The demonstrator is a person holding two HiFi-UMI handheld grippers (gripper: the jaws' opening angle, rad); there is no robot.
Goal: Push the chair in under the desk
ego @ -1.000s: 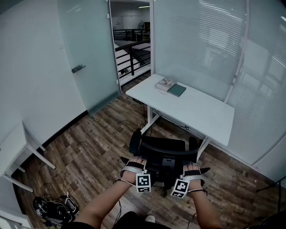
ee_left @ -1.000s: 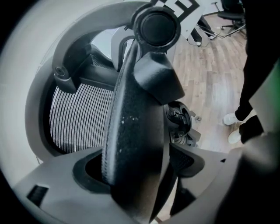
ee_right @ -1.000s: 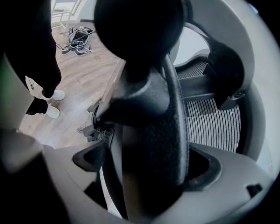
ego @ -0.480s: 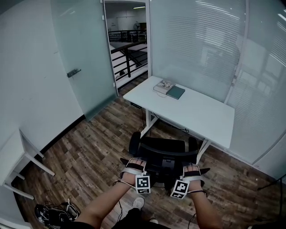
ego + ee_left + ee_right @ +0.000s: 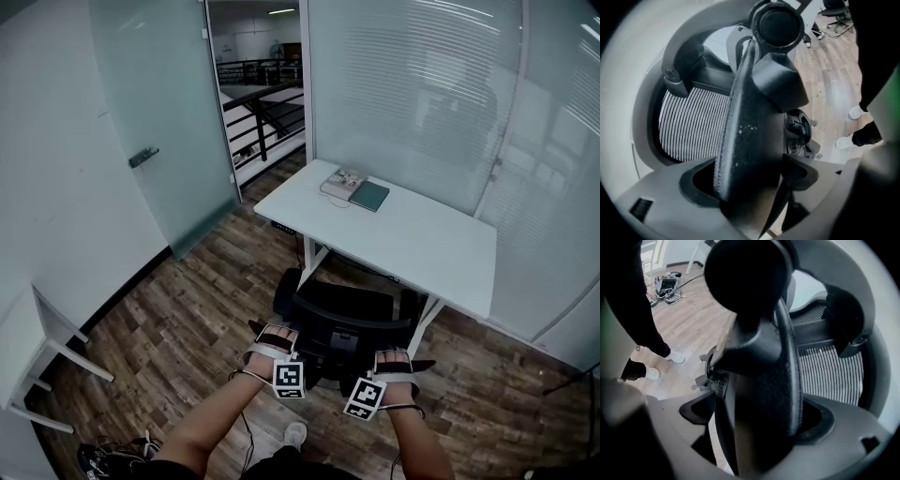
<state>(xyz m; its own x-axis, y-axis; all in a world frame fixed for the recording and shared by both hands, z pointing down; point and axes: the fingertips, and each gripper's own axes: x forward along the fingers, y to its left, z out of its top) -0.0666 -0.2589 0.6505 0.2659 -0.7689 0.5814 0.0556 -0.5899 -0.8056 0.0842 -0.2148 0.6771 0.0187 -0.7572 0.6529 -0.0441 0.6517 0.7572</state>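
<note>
A black mesh office chair [image 5: 342, 314] stands at the near edge of the white desk [image 5: 422, 244], its backrest facing me. My left gripper [image 5: 267, 339] is shut on the backrest's left rim [image 5: 750, 140], which fills the gap between the jaws of that gripper [image 5: 750, 183]. My right gripper [image 5: 394, 361] holds the backrest's right rim [image 5: 764, 380]. The jaws of that gripper [image 5: 757, 416] are closing, with the padded edge pressed between them. The seat is hidden behind the backrest.
A green book [image 5: 370, 195] and a small stack [image 5: 341, 181] lie at the desk's far left corner. Frosted glass walls stand behind and to the right of the desk, and a glass door [image 5: 155, 122] to the left. Another white desk [image 5: 28, 337] stands at left, with cables [image 5: 108, 459] on the wood floor.
The person has stepped forward, and the chair has rolled a little closer to the desk. Both grippers keep their hold on the backrest.
</note>
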